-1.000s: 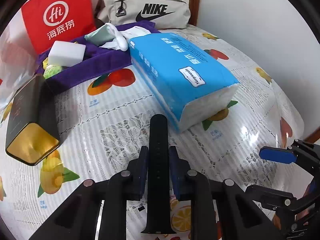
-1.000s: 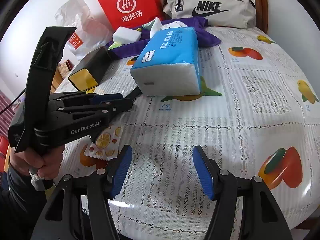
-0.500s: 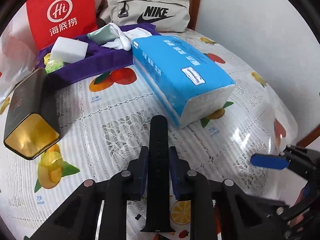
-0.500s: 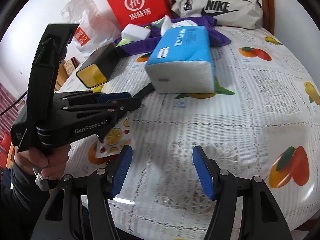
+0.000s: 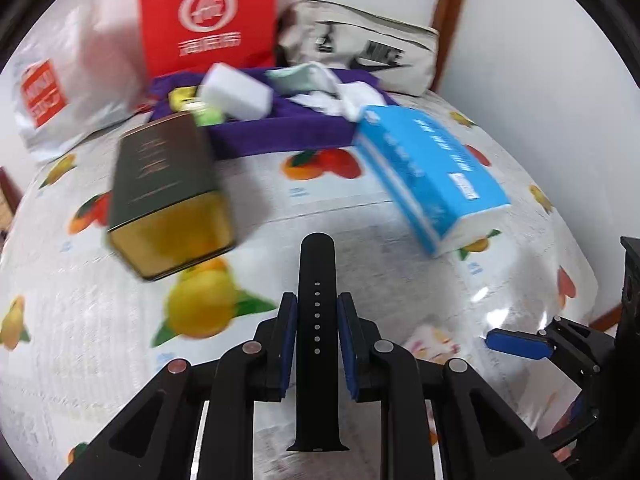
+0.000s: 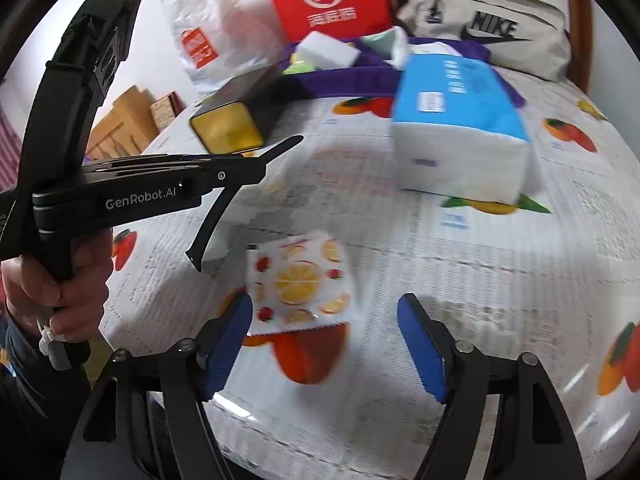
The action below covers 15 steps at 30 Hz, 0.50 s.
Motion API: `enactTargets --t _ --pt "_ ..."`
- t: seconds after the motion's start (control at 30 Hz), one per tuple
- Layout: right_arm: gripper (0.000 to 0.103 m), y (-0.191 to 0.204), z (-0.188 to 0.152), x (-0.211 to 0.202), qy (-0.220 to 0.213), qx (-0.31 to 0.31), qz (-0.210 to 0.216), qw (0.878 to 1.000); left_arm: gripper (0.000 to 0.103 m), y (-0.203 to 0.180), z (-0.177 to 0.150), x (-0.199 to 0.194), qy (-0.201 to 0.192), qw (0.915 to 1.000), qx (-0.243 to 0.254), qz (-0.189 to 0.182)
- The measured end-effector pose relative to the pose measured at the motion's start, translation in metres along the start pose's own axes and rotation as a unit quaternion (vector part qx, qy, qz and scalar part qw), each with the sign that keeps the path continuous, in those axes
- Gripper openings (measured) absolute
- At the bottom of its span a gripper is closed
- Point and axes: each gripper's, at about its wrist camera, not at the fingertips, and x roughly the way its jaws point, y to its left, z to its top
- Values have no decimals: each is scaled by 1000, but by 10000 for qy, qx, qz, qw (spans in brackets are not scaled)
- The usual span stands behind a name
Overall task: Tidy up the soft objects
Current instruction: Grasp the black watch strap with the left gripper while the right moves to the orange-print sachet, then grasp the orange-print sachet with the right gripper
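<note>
My left gripper [image 5: 317, 316] is shut on a black rubber watch strap [image 5: 317, 280] and holds it lifted above the table; the strap also shows in the right wrist view [image 6: 280, 148], sticking out of the left gripper [image 6: 256, 160]. My right gripper [image 6: 324, 332] is open and empty, low over a small wipe packet with orange slices printed on it [image 6: 300, 280]. A blue tissue pack [image 5: 432, 176] lies mid-table. A purple tray [image 5: 280, 128] behind it holds a white sponge [image 5: 236, 92] and crumpled cloths [image 5: 328, 88].
A dark box with a gold end [image 5: 168, 196] lies on its side at the left. A red paper bag [image 5: 208, 16], a white plastic bag [image 5: 60, 92] and a beige Nike pouch [image 5: 360, 44] stand along the back wall. The fruit-print tablecloth [image 5: 320, 208] drops away at the right edge.
The left gripper has swung left with the strap, so the gold box and tray now sit ahead of it. The right gripper has moved left, over the wipe packet.
</note>
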Motion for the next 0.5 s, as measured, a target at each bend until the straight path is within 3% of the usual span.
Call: enactTargets --t 0.2,0.37,0.43,0.47,0.5 --pt "85 27 4 17 -72 -425 -393 9983 20 30 -14 -7 -11 9994 -342 84" --pt "81 42 6 27 -137 -708 -983 9925 20 46 -22 -8 2 9986 -520 113" --pt "79 41 4 26 -192 -714 -982 9924 20 51 -24 -8 -2 9982 -588 117" --pt "72 40 4 25 -182 -726 -987 9923 20 53 -25 -8 -9 9980 -616 109" --pt "58 40 5 24 -169 -765 -960 9923 20 54 -26 -8 -12 9979 -644 98"
